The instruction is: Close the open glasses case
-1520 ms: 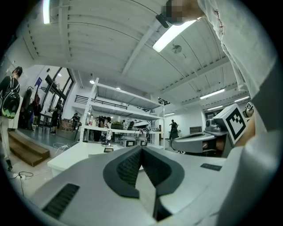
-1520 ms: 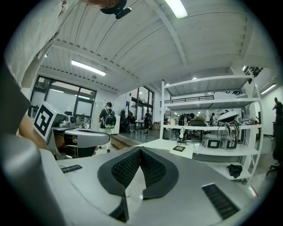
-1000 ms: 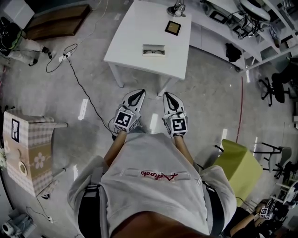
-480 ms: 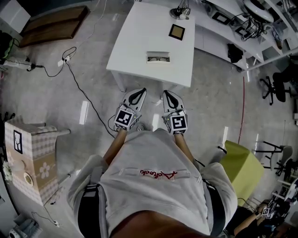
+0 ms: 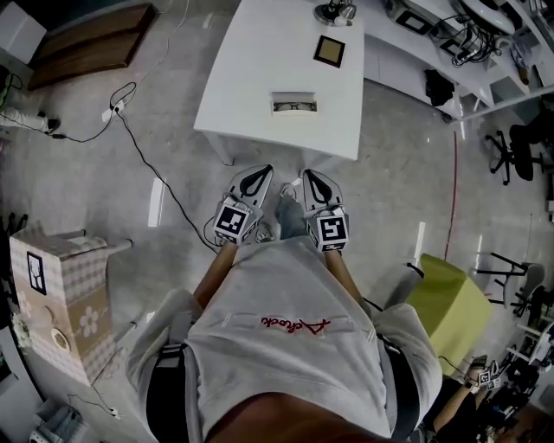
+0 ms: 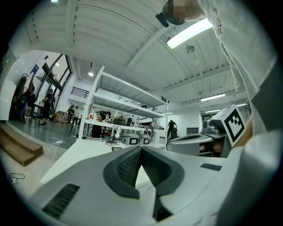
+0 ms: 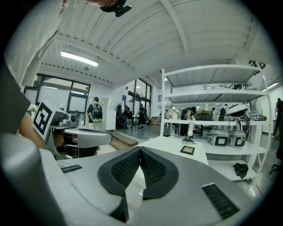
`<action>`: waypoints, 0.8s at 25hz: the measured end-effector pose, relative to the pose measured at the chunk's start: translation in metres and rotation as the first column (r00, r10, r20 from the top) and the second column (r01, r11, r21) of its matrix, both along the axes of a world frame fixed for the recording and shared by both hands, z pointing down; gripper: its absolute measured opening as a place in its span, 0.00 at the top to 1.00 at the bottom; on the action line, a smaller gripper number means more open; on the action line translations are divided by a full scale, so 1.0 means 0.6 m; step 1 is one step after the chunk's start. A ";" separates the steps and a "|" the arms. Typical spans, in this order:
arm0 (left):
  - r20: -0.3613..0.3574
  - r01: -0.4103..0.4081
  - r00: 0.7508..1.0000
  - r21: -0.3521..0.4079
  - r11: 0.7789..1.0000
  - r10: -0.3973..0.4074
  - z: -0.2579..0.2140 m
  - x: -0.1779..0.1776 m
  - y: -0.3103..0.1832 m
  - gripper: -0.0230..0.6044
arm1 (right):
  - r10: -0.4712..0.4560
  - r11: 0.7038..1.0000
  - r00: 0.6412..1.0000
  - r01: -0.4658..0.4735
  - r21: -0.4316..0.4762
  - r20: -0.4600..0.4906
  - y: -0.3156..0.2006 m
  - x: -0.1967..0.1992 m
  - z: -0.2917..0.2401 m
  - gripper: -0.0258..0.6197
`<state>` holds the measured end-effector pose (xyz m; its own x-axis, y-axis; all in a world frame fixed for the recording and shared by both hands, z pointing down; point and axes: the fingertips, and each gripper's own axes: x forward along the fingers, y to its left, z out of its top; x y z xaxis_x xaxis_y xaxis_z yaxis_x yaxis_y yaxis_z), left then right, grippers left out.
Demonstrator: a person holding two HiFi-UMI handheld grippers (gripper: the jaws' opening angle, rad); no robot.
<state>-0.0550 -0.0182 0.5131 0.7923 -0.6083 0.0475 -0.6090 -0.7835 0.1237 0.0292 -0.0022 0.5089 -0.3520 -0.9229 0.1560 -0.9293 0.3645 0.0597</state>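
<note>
The open glasses case (image 5: 294, 105) is a pale box with dark glasses inside. It lies near the front edge of the white table (image 5: 260, 69), ahead of me in the head view. My left gripper (image 5: 256, 173) and right gripper (image 5: 312, 176) are held side by side over the floor, short of the table, both pointing at it. Each is shut with nothing between its jaws. In the left gripper view the left gripper (image 6: 140, 148) covers the case. In the right gripper view the right gripper (image 7: 140, 150) hides it too, and only the table (image 7: 174, 145) shows beyond.
A small dark framed square (image 5: 330, 51) and a desk lamp (image 5: 333, 10) stand farther back on the table. A black cable (image 5: 143, 143) runs over the floor at left. A patterned cardboard box (image 5: 61, 294) stands at far left, and a yellow-green chair (image 5: 446, 304) at right.
The view has shifted as I walk: the table and case sit slightly lower in the head view, and a foot now shows between the grippers. Both grippers stay shut.
</note>
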 end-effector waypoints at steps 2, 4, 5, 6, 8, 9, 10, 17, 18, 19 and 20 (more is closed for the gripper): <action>0.004 0.003 1.000 -0.004 1.000 -0.003 0.004 0.002 -0.012 0.95 | -0.001 1.000 1.000 0.001 -0.004 0.003 -0.012 0.004 0.005 0.95; 0.006 0.006 1.000 -0.004 1.000 -0.006 0.007 0.005 -0.027 0.95 | -0.002 1.000 1.000 0.002 -0.004 0.008 -0.030 0.008 0.009 0.95; 0.008 0.008 1.000 -0.004 1.000 -0.008 0.009 0.007 -0.036 0.95 | -0.004 1.000 1.000 0.004 -0.002 0.010 -0.040 0.010 0.010 0.95; 0.011 0.011 1.000 -0.004 1.000 -0.011 0.011 0.009 -0.046 0.95 | -0.007 1.000 1.000 0.007 -0.001 0.012 -0.051 0.012 0.011 0.95; 0.018 0.016 1.000 -0.007 1.000 -0.016 0.013 0.014 -0.067 0.95 | -0.013 1.000 1.000 0.013 -0.002 0.016 -0.072 0.017 0.013 0.95; 0.021 0.018 1.000 -0.008 1.000 -0.018 0.013 0.017 -0.078 0.95 | -0.017 1.000 1.000 0.017 -0.003 0.017 -0.084 0.019 0.014 0.95; 0.023 0.019 1.000 -0.008 1.000 -0.019 0.013 0.020 -0.090 0.95 | -0.020 1.000 1.000 0.021 -0.003 0.019 -0.096 0.022 0.014 0.95; 0.027 0.034 0.999 -0.004 0.999 -0.034 0.005 0.049 -0.171 0.95 | -0.045 0.999 0.999 0.045 -0.002 0.029 -0.176 0.045 0.009 0.95; 0.027 0.034 0.999 -0.003 0.999 -0.034 0.002 0.054 -0.181 0.95 | -0.046 0.999 0.998 0.046 -0.001 0.032 -0.187 0.049 0.008 0.95; 0.027 0.034 0.999 -0.003 0.999 -0.034 0.001 0.058 -0.192 0.95 | -0.048 0.999 0.998 0.048 -0.001 0.034 -0.198 0.053 0.006 0.95; 0.026 0.036 0.999 -0.003 0.999 -0.036 0.000 0.063 -0.202 0.95 | -0.051 0.999 0.998 0.051 -0.002 0.035 -0.210 0.058 0.005 0.95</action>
